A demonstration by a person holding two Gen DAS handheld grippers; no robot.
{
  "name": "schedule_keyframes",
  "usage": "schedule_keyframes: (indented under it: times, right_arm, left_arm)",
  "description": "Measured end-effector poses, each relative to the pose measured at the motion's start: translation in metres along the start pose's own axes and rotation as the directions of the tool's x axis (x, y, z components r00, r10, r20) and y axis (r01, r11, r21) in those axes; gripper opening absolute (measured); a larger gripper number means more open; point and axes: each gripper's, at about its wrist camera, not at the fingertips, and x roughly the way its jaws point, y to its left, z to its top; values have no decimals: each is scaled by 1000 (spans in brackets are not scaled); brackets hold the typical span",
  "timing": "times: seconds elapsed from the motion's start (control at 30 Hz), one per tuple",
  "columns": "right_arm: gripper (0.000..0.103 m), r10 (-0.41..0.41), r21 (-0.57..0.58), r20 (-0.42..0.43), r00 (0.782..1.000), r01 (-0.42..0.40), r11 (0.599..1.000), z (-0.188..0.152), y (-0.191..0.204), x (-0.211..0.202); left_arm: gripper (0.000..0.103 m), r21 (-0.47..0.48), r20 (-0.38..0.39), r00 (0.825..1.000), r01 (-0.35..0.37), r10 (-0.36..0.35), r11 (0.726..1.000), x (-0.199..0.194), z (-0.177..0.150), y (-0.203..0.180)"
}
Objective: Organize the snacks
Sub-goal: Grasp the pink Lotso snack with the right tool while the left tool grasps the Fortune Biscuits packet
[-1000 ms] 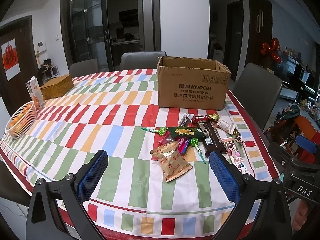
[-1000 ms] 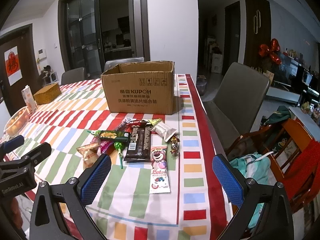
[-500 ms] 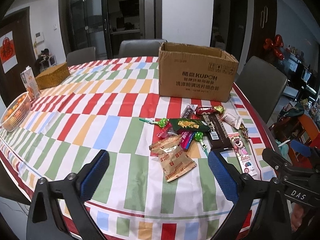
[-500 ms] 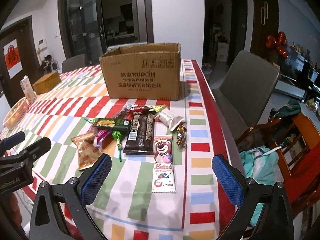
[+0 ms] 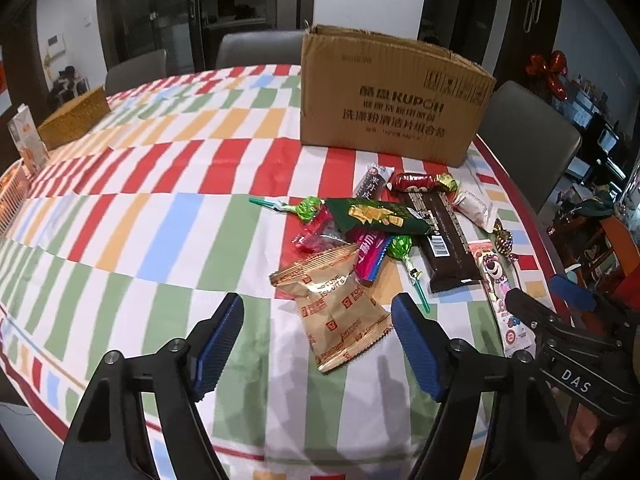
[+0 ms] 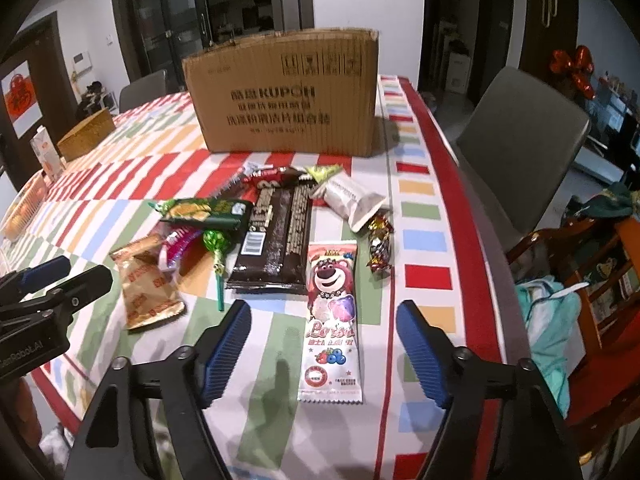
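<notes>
Sat on a striped tablecloth (image 5: 168,216) of red, green, blue and yellow blocks. Woven box (image 5: 74,118) and carton (image 5: 26,142) at the far left edge, near a basket of oranges (image 6: 24,204). Grey chairs (image 6: 520,148) drawn up around. Red bow (image 6: 572,66) hung on a dark door.
</notes>
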Motion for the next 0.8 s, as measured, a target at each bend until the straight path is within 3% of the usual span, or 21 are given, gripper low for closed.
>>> schedule_keyframes:
  times: [0.4, 0.63, 0.8]
  right_arm:
    - [52, 5, 21, -83, 997, -3, 1000, 2, -6, 37]
    - [42, 14, 16, -102, 995, -12, 1000, 4, -5, 49]
    - [35, -8, -9, -88, 996, 8, 1000, 5, -3, 51]
  left_arm:
    - [60, -12, -68, 998, 19, -20, 1000, 40, 9, -3]
    - [47, -26, -101, 994, 41, -43, 999, 54, 10, -2]
    - [42, -28, -110, 993, 46, -49, 999, 56, 8, -1]
